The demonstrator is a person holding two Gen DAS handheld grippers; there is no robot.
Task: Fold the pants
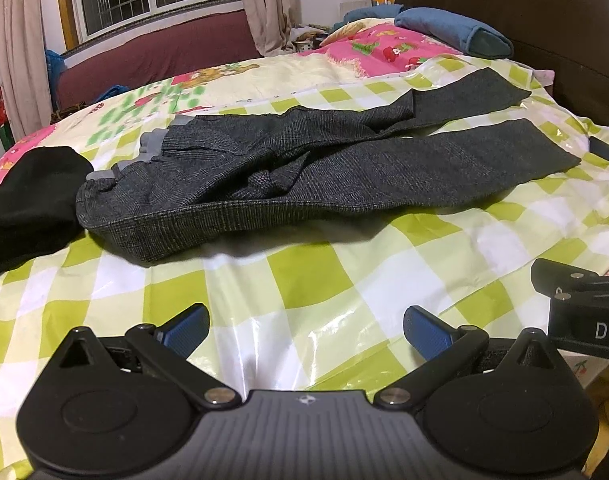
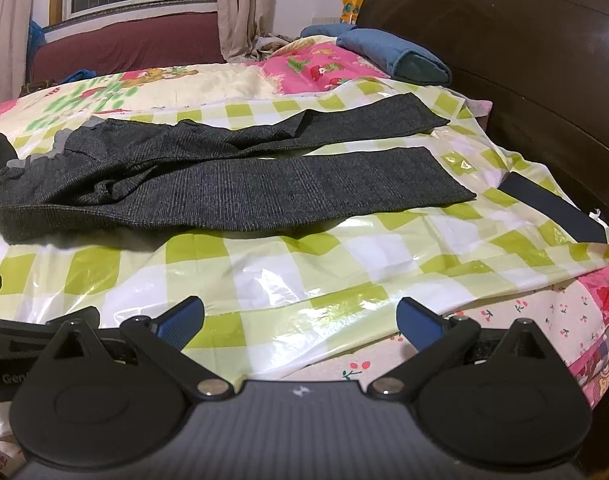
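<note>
Pants (image 1: 304,176) lie lengthwise across the bed (image 1: 304,280), legs pointing toward the headboard (image 1: 544,20). Both hand-held grippers, left (image 1: 306,330) and right (image 2: 300,320), gape empty.

Your right hand-held gripper (image 2: 300,322) sits at the bottom of the frame, its blue-padded fingers (image 2: 183,318) spread wide with nothing between them, over the green-checked plastic sheet (image 2: 264,256) on the bed (image 2: 552,312). The dark grey pants (image 2: 224,184) lie across the middle of the frame, waistband at the left, both legs reaching right and parted at the ends. A blue pillow (image 2: 396,54) rests upper right, against the dark headboard (image 2: 524,60).
</note>
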